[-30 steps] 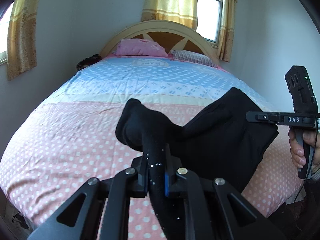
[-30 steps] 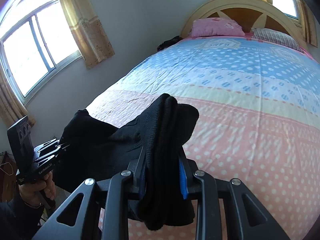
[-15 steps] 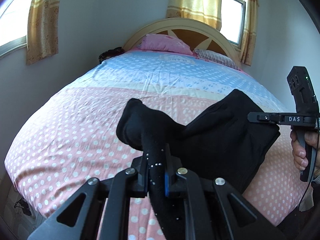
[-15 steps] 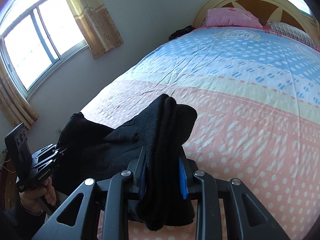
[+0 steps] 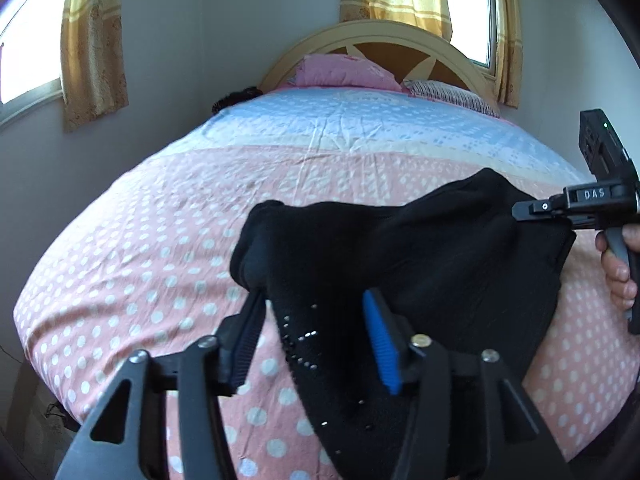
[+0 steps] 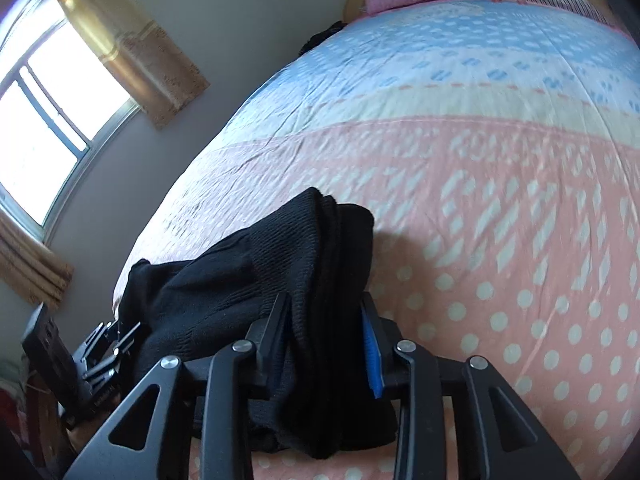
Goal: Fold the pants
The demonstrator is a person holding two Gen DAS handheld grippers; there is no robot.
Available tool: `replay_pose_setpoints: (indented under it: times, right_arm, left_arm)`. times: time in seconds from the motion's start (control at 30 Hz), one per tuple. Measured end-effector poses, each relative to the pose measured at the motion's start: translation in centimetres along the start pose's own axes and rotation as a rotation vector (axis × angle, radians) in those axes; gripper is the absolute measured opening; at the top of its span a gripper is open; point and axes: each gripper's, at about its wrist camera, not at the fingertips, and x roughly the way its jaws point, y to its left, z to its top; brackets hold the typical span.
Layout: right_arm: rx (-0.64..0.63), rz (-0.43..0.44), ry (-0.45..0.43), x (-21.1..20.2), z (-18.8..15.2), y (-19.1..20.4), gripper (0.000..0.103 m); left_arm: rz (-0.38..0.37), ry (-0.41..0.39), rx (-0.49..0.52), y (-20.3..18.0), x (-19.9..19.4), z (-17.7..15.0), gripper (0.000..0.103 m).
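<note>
Black pants (image 5: 440, 248), bunched and folded over, at the foot end of the bed (image 5: 160, 216), on the pink polka-dot part of the cover. In the left wrist view they fill 3 to 6 o'clock of frame; white specks on the strip nearest the camera.

Left tool (image 5: 316, 340): jaws spread wide, blue pad (image 5: 382, 344) and dark pad well apart, a strip of pants lying loose between them, not pinched.

Right tool (image 6: 326, 340): jaws pressed against a thick multi-layer fold of the pants; fabric rises above the tips and hangs below.

Right tool also seen from the left wrist view at 3 o'clock, hand (image 5: 618, 276) on its grip.

Pink pillow (image 5: 344, 74) and striped pillow (image 5: 452, 94) at 12 o'clock by the headboard (image 5: 380, 36). Yellow curtains (image 5: 94, 40) at 10 o'clock.
</note>
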Motion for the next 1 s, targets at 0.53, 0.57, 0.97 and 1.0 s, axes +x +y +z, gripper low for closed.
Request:
replay_pose_setpoints:
  times: [0.53,0.57,0.97,1.0]
  right_arm:
    - [0.085,-0.159,-0.174,-8.8,-3.8,0.3,0.061]
    - [0.066,-0.164,-0.197,-9.9,-4.5,1.0,0.061]
    - [-0.122,-0.207,-0.363,-19.3,-8.7,8.8,0.065]
    - [-0.147,-0.217,-0.380,-19.9,-8.9,9.5,0.065]
  left_arm:
    - [0.053,-0.018,-0.081,2.8,-5.3,0.4,0.092]
    - [0.047,-0.036,-0.084,2.7,-6.0,0.8,0.092]
    - [-0.034,-0.253,-0.095,0.3,-13.7,4.3,0.099]
    - [-0.037,-0.260,-0.094,0.2,-13.9,4.4,0.100]
